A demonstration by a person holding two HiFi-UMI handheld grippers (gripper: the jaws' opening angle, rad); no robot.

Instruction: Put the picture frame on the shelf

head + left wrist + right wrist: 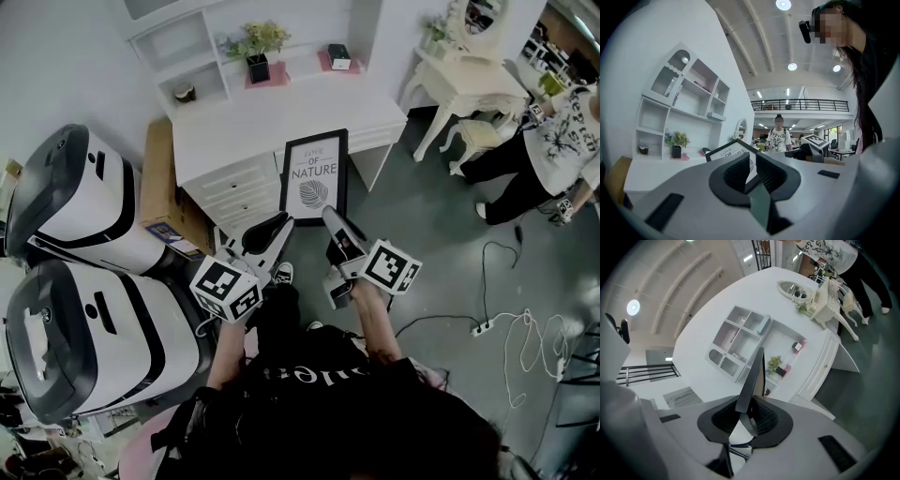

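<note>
A black picture frame (314,176) with a white print reading "NATURE" is held upright in front of a white desk (272,117). The desk carries an open shelf unit (192,56). My left gripper (278,225) is shut on the frame's lower left corner, and my right gripper (330,217) is shut on its lower right edge. In the left gripper view the frame (726,152) runs into the narrow gap of the left gripper (751,165), with the shelf unit (679,108) behind. In the right gripper view the frame (752,376) stands edge-on in the right gripper (747,416), below the shelf unit (740,333).
A potted plant (256,47) and a small black box (338,56) stand on the desk's upper ledge. Two large white-and-black machines (84,202) crowd the left side. A white vanity table (469,80), a stool (473,136) and a person (553,141) are at the right. Cables (506,328) lie on the floor.
</note>
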